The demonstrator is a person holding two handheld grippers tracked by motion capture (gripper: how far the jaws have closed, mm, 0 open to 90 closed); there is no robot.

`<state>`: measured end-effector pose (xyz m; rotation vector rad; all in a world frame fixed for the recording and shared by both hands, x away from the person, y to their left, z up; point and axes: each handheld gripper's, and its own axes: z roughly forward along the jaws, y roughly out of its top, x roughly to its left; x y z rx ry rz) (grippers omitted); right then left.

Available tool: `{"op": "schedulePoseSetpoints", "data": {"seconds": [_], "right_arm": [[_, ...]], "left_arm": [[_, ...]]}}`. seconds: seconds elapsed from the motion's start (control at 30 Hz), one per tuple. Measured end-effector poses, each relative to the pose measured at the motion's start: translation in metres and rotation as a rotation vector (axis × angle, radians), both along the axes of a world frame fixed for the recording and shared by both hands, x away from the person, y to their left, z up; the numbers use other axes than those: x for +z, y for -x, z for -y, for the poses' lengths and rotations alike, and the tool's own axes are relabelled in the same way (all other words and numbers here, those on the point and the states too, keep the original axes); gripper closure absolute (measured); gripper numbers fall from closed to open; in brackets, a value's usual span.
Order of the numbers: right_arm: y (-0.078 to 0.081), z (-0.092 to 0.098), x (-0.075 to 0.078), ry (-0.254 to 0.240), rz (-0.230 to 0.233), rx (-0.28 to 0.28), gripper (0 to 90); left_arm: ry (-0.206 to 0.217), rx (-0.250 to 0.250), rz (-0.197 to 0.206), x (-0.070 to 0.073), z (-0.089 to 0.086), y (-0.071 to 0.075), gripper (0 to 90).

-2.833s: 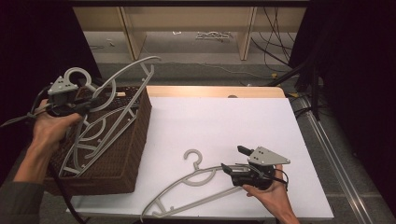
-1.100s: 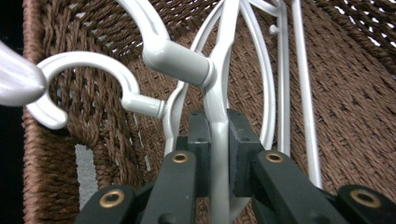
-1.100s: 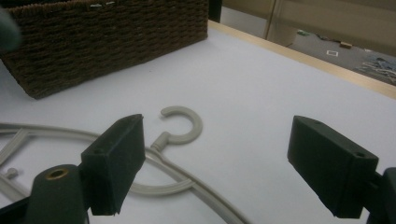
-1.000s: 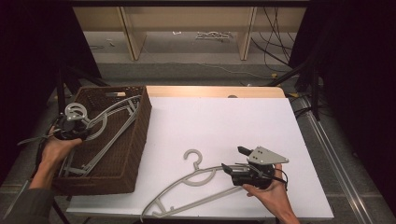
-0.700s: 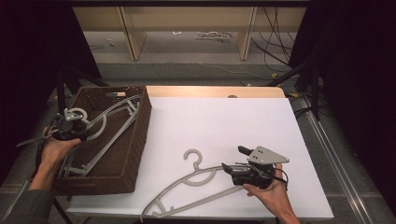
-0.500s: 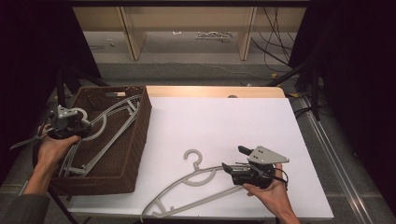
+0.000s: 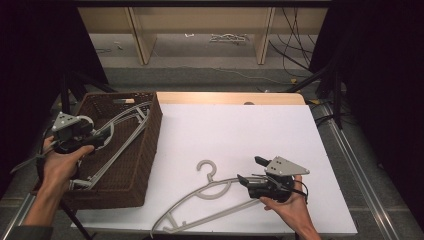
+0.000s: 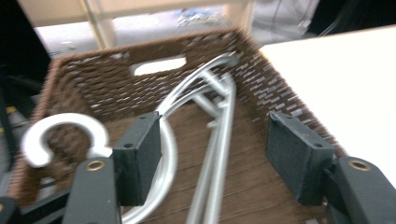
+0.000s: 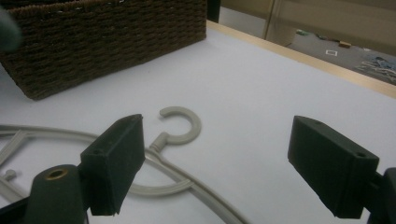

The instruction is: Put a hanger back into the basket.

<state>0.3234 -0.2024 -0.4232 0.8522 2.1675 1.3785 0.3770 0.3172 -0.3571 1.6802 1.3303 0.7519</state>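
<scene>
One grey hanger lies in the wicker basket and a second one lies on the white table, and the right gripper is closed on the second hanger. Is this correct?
Not quite. The right gripper is open: in the right gripper view its jaws stand wide apart above the second hanger, not clamped on it. The rest holds: one hanger lies in the wicker basket, the other on the white table.

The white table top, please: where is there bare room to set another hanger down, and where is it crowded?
The white table top is bare from the wicker basket to its right edge, and along the far wooden edge. The near strip is crowded: a grey hanger lies there, with the right gripper by it. The basket already holds hangers under the left gripper.
</scene>
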Motion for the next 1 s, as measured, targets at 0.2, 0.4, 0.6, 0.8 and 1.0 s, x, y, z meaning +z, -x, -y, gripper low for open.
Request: {"op": "schedulePoseSetpoints", "data": {"seconds": [0.2, 0.4, 0.6, 0.8, 1.0], "right_arm": [[0.0, 0.0, 0.0, -0.001, -0.003, 0.0, 19.7], [-0.001, 0.0, -0.001, -0.01, 0.002, 0.003, 19.5], [-0.002, 0.001, -0.004, -0.02, -0.025, 0.005, 19.3], [-0.002, 0.001, -0.004, -0.018, -0.022, 0.007, 19.2], [-0.001, 0.001, -0.005, -0.02, -0.026, 0.014, 19.0]], "left_arm": [[0.111, -0.047, 0.034, 0.005, 0.019, 0.015, 28.9], [0.175, -0.128, 0.056, 0.01, 0.043, 0.032, 24.1], [0.174, -0.209, 0.109, 0.004, 0.067, 0.044, 19.0], [0.196, -0.279, 0.14, -0.002, 0.085, 0.056, 15.8], [0.179, -0.308, 0.169, -0.009, 0.102, 0.068, 15.7]]}}
